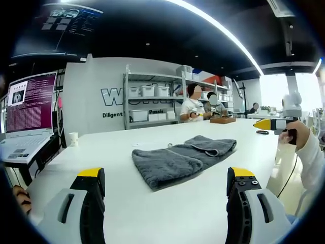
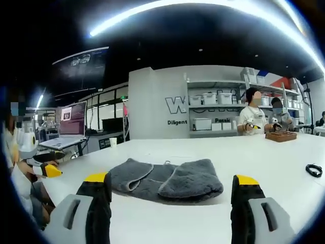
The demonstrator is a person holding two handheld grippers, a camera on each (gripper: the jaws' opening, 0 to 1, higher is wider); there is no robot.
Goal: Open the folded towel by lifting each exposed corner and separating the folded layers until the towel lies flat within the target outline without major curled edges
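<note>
Grey towel [image 1: 184,159] sits folded mid-counter [image 1: 127,203], rumpled, top layers curling back on themselves, edges uneven. Left claw [image 1: 166,178] hangs short of it, jaws wide apart, nothing between them, bare white surface all round the near edge. Right claw [image 2: 171,185] also spread wide, empty, towel [image 2: 165,179] just ahead btwn its yellow tips. Plenty of open counter on both sides. Laptop [image 1: 28,114] w/ lit screen at far left edge, white cup [image 1: 73,139] near it, black cable [image 2: 314,170] well apart to the right.
</note>
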